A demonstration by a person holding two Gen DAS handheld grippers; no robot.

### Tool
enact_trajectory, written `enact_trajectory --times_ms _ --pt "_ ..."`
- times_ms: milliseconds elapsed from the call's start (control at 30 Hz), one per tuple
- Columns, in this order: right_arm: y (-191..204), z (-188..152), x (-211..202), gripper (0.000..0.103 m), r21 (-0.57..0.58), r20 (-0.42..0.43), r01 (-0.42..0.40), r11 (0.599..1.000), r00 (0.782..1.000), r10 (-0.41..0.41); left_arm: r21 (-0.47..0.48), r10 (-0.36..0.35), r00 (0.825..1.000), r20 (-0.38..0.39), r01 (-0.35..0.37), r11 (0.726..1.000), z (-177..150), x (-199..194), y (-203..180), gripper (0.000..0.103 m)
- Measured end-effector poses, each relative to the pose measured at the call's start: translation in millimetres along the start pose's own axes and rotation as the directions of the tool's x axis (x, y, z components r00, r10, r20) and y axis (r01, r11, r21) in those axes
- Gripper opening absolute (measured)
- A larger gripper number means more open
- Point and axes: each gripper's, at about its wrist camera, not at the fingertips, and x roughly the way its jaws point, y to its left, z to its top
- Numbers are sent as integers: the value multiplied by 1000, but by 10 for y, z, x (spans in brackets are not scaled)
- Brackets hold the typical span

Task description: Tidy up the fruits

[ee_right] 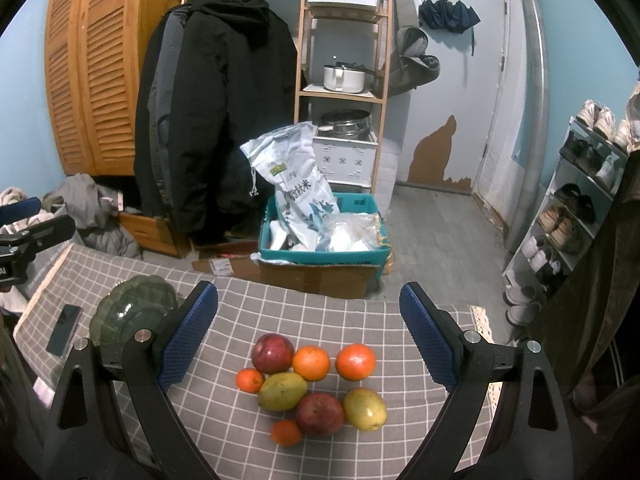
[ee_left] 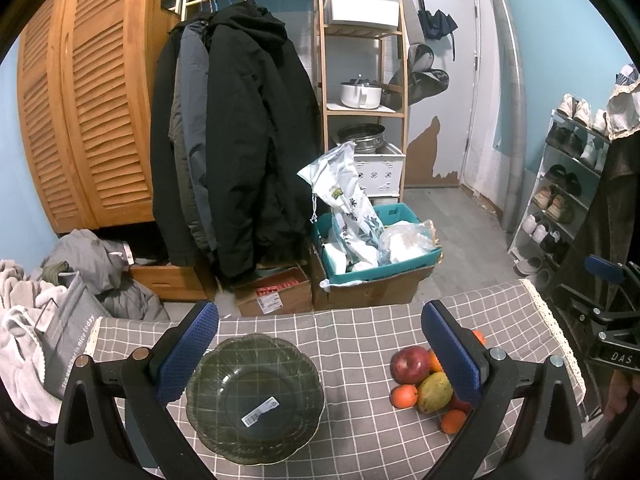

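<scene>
A dark green glass plate [ee_left: 256, 400] with a barcode sticker lies on the grey checked tablecloth [ee_left: 352, 344]. My left gripper [ee_left: 320, 344] is open and empty, hovering above the plate. Right of it lies a fruit pile with a red apple [ee_left: 410, 364] and a mango [ee_left: 435, 391]. In the right wrist view the pile shows two red apples [ee_right: 273, 353] [ee_right: 320, 414], two mangoes [ee_right: 282, 391] [ee_right: 365, 408] and several oranges [ee_right: 355, 362]. My right gripper [ee_right: 308, 332] is open and empty above the pile. The plate [ee_right: 134, 310] lies far left there.
A black phone [ee_right: 64, 330] lies at the table's left edge. Beyond the far edge stand cardboard boxes [ee_left: 368, 288] with a teal bin [ee_right: 324, 256], hanging coats [ee_left: 240, 140], a wooden shelf [ee_left: 362, 80] and a shoe rack [ee_right: 572, 216].
</scene>
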Motion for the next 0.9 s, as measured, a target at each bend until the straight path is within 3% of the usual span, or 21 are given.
enact_trajectory --times_ms 900 --pt "-153 -96 108 91 11 -13 28 1000 1000 -27 -10 -25 998 -58 24 1000 -61 197 -42 102"
